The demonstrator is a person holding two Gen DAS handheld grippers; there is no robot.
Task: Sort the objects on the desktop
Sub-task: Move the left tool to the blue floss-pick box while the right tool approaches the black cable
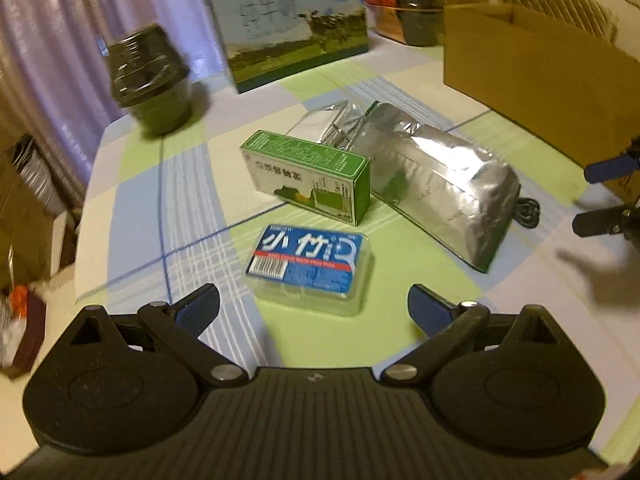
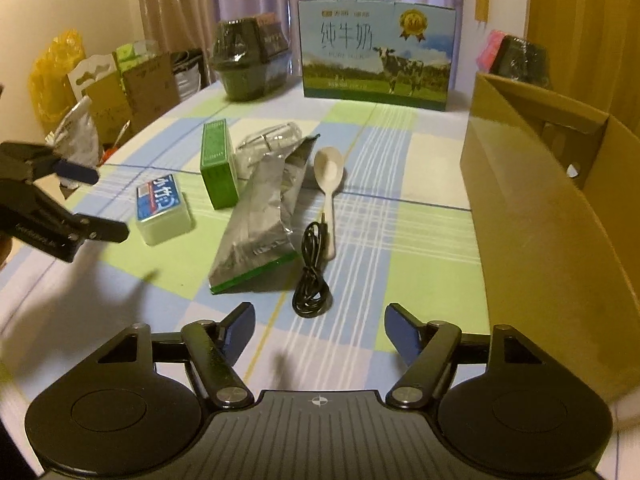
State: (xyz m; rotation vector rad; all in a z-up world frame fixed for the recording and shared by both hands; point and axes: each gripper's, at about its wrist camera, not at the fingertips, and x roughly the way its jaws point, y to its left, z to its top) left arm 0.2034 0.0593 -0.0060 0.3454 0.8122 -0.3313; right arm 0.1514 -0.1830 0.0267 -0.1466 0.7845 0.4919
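Several loose items lie on the checked tablecloth. A blue-labelled clear plastic box sits just ahead of my left gripper, which is open and holds nothing. Behind it stand a green carton and a silver foil bag. A coiled black cable lies directly before my right gripper, also open and holding nothing. A white spoon rests beside the bag.
An open cardboard box stands along the right side. A milk gift box and a dark wrapped bowl are at the back. A crumpled clear wrapper lies behind the bag. Floor clutter sits off the table's left edge.
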